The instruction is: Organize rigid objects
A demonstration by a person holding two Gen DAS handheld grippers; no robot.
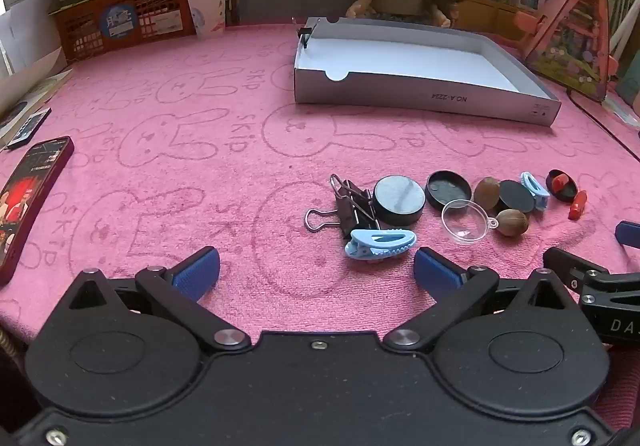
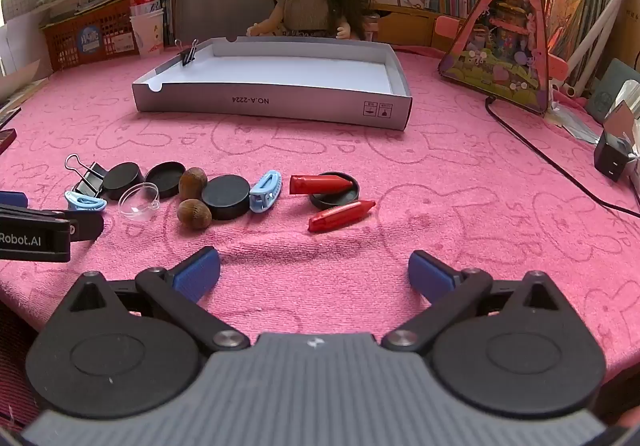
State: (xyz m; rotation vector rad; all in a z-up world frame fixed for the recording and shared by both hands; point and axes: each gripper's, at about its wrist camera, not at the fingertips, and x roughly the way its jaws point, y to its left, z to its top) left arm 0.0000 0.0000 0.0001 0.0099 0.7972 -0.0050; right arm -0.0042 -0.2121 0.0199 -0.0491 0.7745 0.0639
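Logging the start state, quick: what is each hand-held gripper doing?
Left hand-held gripper: open, holding nothing.
Right hand-held gripper: open, holding nothing.

Both handheld tools are matte black with round pivot housings, silver screws and ribbed blue pads on their fingers (image 1: 198, 270), the left gripper (image 1: 317, 272) black-bodied, the right gripper (image 2: 314, 272) carrying a ridged grey centre plate.
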